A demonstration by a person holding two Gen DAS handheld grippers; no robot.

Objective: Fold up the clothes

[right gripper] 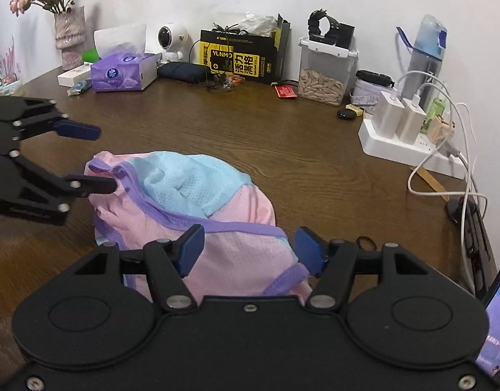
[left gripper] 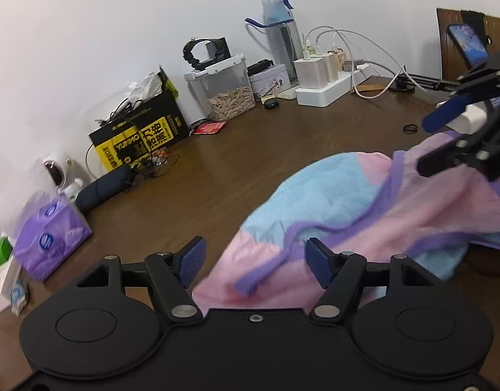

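Observation:
A pink and light-blue mesh garment with purple trim (right gripper: 198, 208) lies crumpled in a heap on the brown wooden table (right gripper: 266, 137); it also shows in the left wrist view (left gripper: 341, 215). My left gripper (left gripper: 255, 265) is open, its blue pads either side of the garment's near pink edge. In the right wrist view the left gripper (right gripper: 96, 158) is at the heap's left end, its lower finger touching the cloth. My right gripper (right gripper: 250, 249) is open over the heap's near side. In the left wrist view the right gripper (left gripper: 427, 141) is open at the garment's far right end.
Along the wall stand a purple tissue box (right gripper: 123, 71), a small white camera (right gripper: 170, 40), a black-and-yellow box (right gripper: 240, 57), a clear container of wood chips (right gripper: 325, 71), a water bottle (right gripper: 426, 52) and a white power strip with chargers and cables (right gripper: 409, 137). A hair tie (left gripper: 409, 128) lies on the table.

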